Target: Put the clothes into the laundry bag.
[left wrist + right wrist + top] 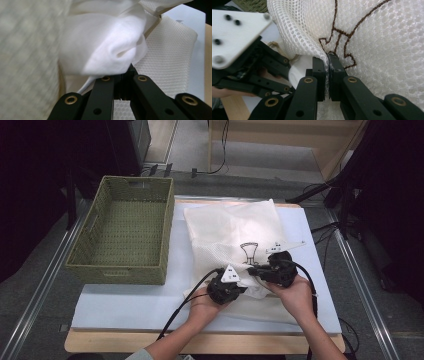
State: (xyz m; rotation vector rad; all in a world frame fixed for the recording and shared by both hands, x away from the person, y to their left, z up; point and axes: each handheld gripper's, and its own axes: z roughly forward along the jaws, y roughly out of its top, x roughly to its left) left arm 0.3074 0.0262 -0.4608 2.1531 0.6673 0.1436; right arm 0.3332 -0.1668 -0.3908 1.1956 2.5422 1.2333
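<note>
A large white mesh laundry bag with a brown embroidered motif [235, 235] lies flat on the pale blue mat [125, 302] that covers the wooden table [100, 342], right of centre and reaching from the far edge of the mat toward the near side. To its left stands an olive-green woven rectangular basket [125, 227], just beside the bag's left edge. Both grippers meet at the bag's near part, close together. The left gripper [239, 287], held in the person's left hand [205, 307], has its jaws drawn together on a bunched fold of soft white cloth [112, 47] at the bag's opening, with the mesh wall lying just to the right of it in the left gripper view. The right gripper [328, 62], held in the right hand [295, 295], has its jaws pressed shut on a pinch of the mesh right beside the brown stitching [342, 40], the net rising over and around the jaw tips
</note>
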